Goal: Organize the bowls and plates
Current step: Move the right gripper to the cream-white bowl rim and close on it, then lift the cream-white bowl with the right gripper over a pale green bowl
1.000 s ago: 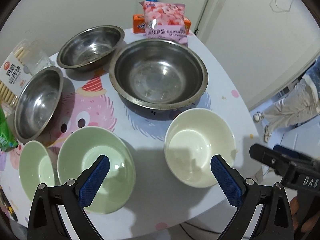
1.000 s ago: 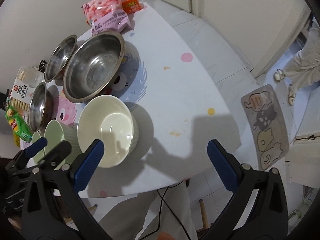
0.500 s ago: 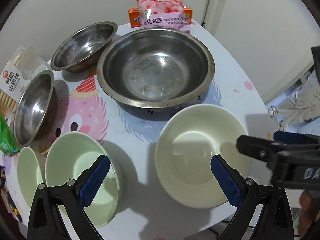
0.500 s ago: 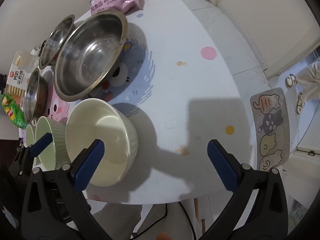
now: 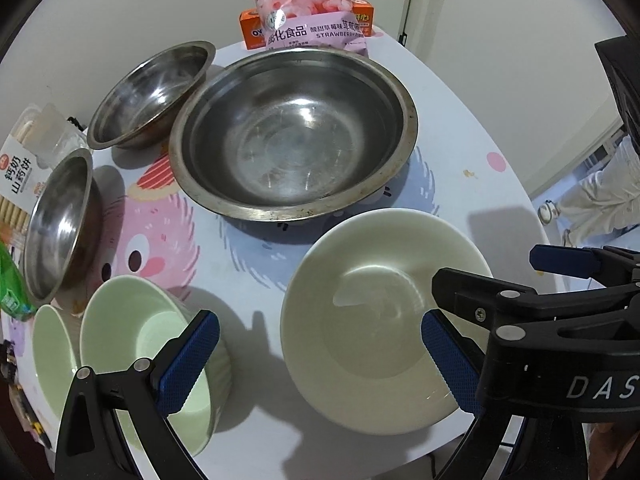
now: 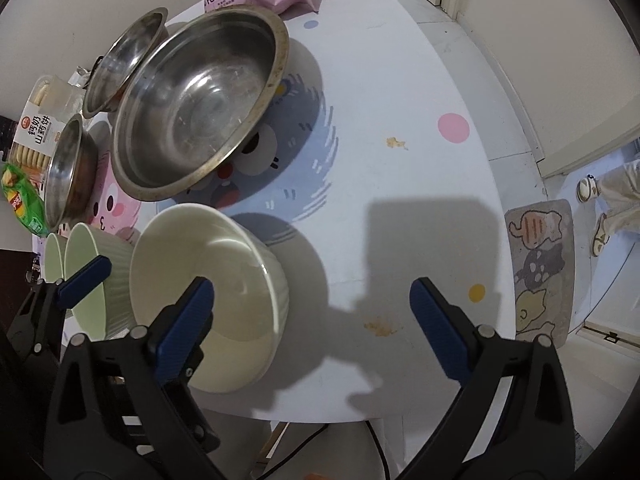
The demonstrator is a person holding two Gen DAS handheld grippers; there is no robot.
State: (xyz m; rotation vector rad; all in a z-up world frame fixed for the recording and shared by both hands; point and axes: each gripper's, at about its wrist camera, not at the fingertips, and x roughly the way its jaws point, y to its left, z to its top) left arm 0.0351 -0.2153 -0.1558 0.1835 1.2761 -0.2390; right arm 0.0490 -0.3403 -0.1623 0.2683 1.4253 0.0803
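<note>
A cream ceramic bowl [image 5: 372, 312] [image 6: 208, 280] sits near the table's front edge. My left gripper [image 5: 318, 360] is open, its right finger over the cream bowl's inside and its left finger over a pale green bowl [image 5: 140, 344]. My right gripper [image 6: 312, 328] is open; its left finger is over the cream bowl's inside and its right finger is over bare table, straddling the bowl's right wall. A large steel bowl [image 5: 292, 132] [image 6: 200, 96] stands behind. Two smaller steel bowls [image 5: 152, 92] [image 5: 60, 224] and a second green bowl [image 5: 48, 348] lie to the left.
A pink strawberry-ring snack bag [image 5: 312, 16] and an orange box [image 5: 250, 28] stand at the table's far edge. A biscuit pack [image 5: 20, 168] and a green packet [image 5: 12, 284] lie at the left. The round table [image 6: 400, 100] drops off to the right, over a floor mat [image 6: 540, 264].
Both grippers have moved forward and down toward the cream bowl, which now looks much larger. The right gripper's left finger has come over the bowl's rim.
</note>
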